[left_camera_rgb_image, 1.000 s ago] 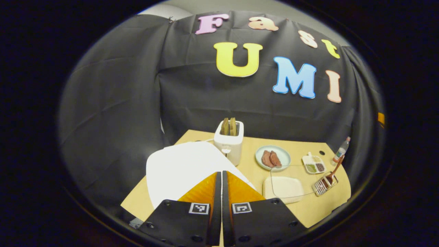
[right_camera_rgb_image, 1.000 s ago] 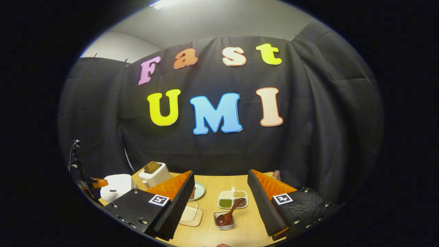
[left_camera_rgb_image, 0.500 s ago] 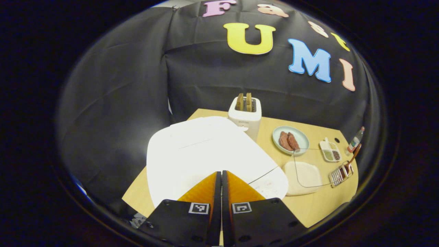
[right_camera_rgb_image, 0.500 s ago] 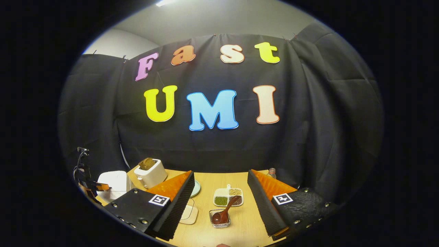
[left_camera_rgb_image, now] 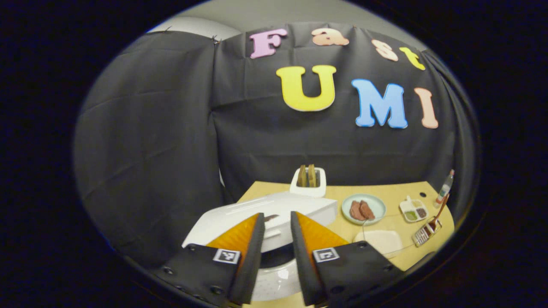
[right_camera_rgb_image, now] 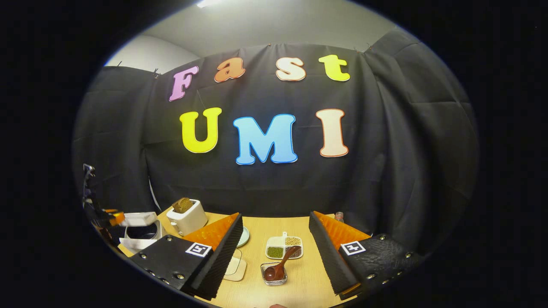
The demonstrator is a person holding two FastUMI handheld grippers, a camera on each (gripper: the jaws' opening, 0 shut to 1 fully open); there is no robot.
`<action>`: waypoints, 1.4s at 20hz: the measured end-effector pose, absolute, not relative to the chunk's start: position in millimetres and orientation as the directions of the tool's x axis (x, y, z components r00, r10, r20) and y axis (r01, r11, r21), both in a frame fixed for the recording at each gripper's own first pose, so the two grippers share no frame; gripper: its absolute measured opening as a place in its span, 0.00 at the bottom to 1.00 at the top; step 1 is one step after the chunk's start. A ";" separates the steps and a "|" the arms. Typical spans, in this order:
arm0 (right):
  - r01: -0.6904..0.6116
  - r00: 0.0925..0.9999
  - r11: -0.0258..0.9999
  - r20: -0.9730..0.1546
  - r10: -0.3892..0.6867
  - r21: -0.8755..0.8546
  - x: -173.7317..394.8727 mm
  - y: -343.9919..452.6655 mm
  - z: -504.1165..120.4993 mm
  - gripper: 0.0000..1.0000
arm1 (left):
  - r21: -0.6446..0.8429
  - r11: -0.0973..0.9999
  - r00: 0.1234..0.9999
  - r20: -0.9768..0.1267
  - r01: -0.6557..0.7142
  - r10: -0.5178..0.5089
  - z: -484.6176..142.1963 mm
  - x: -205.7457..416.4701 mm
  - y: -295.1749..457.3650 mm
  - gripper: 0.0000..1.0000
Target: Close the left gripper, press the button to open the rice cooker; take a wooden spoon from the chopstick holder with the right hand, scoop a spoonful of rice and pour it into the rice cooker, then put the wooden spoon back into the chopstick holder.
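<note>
Left gripper view, left gripper [left_camera_rgb_image: 275, 224] a little open, holding nothing, over the rice cooker [left_camera_rgb_image: 274, 214] with its lid up, right gripper view, right gripper [right_camera_rgb_image: 275, 233] wide open, wooden spoon [right_camera_rgb_image: 280, 264] in the chopstick holder [right_camera_rgb_image: 274, 273] well right of the cooker, dark pot inside.

Left view near rice cooker [left_camera_rgb_image: 274, 214], right view farther, shared table [right_camera_rgb_image: 299, 273]

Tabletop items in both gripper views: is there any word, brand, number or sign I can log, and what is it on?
No text can be read.
Bottle: label too small to read.
Toaster: no legible marking.
Left gripper and right gripper: square black-and-white pattern tags, not words or numbers.
</note>
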State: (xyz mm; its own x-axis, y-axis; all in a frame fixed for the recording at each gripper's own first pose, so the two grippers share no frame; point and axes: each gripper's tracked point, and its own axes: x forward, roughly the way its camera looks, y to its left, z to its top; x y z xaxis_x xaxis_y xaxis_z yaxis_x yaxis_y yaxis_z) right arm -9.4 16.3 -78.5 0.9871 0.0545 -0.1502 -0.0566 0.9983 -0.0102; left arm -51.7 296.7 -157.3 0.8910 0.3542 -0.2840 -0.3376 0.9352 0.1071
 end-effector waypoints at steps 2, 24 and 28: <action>-0.061 0.985 0.998 -0.159 0.059 -0.005 -10.2 19.7 -82.6 0.94 | 0.100 0.947 0.914 -0.250 -0.304 0.319 -135.4 -49.3 286.3 0.82; 0.098 0.986 0.995 -0.135 -0.094 0.021 -17.3 -10.1 -104.9 0.94 | 0.066 0.998 1.000 -0.010 -0.015 0.016 -43.8 -25.7 148.4 0.92; 0.093 0.983 0.996 -0.161 -0.089 0.014 -0.5 -25.4 -131.1 0.94 | 0.055 0.998 1.000 0.017 -0.021 0.020 -37.3 -25.4 124.0 0.95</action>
